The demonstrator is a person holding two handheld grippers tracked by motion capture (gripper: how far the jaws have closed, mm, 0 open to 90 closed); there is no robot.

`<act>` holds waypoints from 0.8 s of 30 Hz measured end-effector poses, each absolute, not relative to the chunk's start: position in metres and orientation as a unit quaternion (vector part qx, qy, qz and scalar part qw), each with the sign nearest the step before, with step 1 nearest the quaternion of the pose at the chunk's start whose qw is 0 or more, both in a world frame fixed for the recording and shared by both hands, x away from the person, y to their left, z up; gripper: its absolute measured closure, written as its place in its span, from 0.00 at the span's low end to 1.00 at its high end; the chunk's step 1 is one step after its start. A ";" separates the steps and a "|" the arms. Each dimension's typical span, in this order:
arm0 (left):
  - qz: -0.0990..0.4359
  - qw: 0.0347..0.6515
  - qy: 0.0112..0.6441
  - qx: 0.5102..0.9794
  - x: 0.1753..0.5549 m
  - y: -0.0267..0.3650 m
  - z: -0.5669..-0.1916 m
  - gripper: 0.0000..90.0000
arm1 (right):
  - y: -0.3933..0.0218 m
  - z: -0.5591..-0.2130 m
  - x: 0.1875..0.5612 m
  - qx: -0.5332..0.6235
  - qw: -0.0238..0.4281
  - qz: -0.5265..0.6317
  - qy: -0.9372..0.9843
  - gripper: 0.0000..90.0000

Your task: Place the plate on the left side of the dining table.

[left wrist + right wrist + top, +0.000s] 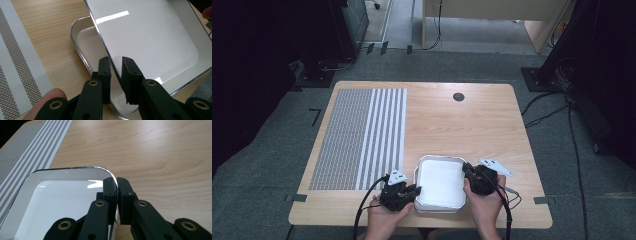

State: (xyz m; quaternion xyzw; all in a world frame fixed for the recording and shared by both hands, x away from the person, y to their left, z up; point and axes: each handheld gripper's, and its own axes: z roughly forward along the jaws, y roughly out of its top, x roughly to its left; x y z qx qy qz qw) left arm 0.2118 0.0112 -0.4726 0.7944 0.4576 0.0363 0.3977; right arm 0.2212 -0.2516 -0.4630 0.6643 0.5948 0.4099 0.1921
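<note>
both hand-held grippers, left [411, 191] and right [468, 171], pinch the upper tray's [441, 183] opposite rims (another tray [82, 40] beneath).

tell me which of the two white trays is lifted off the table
The upper tray, tilted with its rim between the left gripper jaws; the lower tray lies flat on the table beneath.

A white rectangular enamel tray [440, 184] sits at the near edge of the wooden counter [462, 125], just right of a striped woven placemat [362, 135]; a second like tray [85, 42] lies beneath it.
</note>
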 end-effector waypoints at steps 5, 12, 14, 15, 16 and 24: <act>0.042 0.400 0.460 0.792 0.215 0.019 -0.467 0.88 | -0.244 -0.456 0.227 0.658 0.195 0.412 0.599 0.97; 0.049 0.402 0.467 0.786 0.221 0.034 -0.459 0.88 | -0.230 -0.449 0.238 0.654 0.192 0.419 0.601 0.97; 0.051 0.403 0.470 0.784 0.222 0.038 -0.457 0.88 | -0.225 -0.447 0.242 0.651 0.190 0.421 0.602 0.97; 0.053 0.402 0.470 0.784 0.223 0.041 -0.456 0.88 | -0.223 -0.447 0.243 0.650 0.190 0.422 0.603 0.97; 0.054 0.401 0.471 0.784 0.224 0.043 -0.455 0.88 | -0.220 -0.446 0.245 0.648 0.190 0.423 0.605 0.97; 0.066 0.395 0.479 0.781 0.231 0.063 -0.449 0.88 | -0.198 -0.439 0.257 0.639 0.189 0.426 0.612 0.97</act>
